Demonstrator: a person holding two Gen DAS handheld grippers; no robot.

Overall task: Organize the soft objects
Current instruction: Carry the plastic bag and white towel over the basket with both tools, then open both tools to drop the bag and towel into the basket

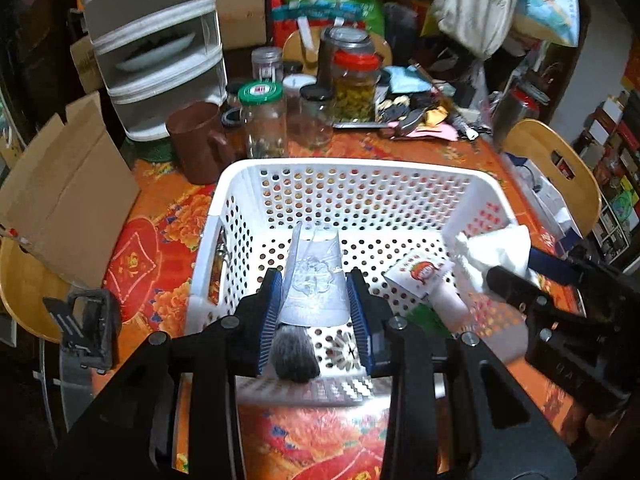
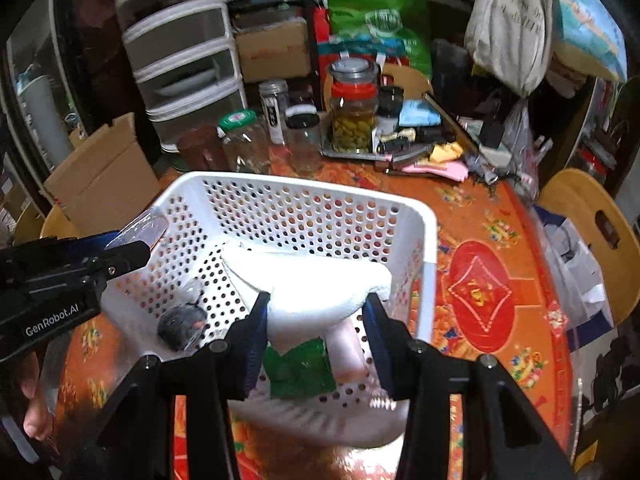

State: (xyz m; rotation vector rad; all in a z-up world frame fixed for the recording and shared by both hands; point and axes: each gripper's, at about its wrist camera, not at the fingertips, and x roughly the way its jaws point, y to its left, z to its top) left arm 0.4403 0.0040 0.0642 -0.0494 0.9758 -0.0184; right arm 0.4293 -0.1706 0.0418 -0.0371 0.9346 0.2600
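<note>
A white perforated basket [image 1: 344, 170] [image 2: 424, 216] stands on the red-orange tablecloth. My left gripper [image 1: 316, 280] is shut on a clear plastic packet with a white flower print [image 1: 316, 276], held over the basket's near side. A grey furry ball [image 1: 294, 354] [image 2: 182, 326] lies in the basket below it. My right gripper [image 2: 316, 304] is shut on a white soft cloth [image 2: 316, 284] [image 1: 494, 252] over the basket's right side. A green packet [image 2: 300, 372] and a pale tube [image 2: 348, 352] lie in the basket beneath it, with a printed white packet [image 1: 420, 274].
Glass jars [image 1: 266, 120], a brown cup [image 1: 200, 142] and a metal tray [image 2: 352, 154] crowd the table behind the basket. A white drawer unit [image 1: 156, 44] and cardboard [image 1: 68, 188] stand at left. Wooden chairs [image 1: 556, 168] [image 2: 592, 216] flank the right.
</note>
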